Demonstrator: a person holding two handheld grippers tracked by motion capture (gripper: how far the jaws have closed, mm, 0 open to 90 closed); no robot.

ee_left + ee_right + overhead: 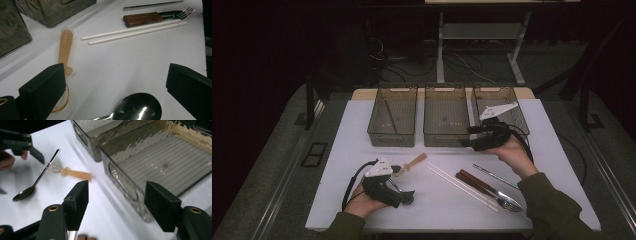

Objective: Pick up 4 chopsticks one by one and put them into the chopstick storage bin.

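Observation:
My left gripper [406,196] rests low at the table's near left with its jaws wide open. In the left gripper view the bowl of a metal spoon [137,107] lies on the table between its jaws [117,75], untouched. A plastic spoon with a tan handle [65,50] lies just past the left jaw. My right gripper [468,136] hovers in front of the middle bin [445,116], pointing left, jaws open and empty [117,192]. In the right gripper view the metal spoon [37,180] and tan spoon [75,173] lie ahead, with the left gripper [25,145] beyond.
Three translucent bins stand in a row at the back; the left bin [392,117] holds a thin dark stick. Two white chopsticks [462,187], a wooden-handled knife and fork [484,186] and a thin metal rod [494,176] lie at the near right.

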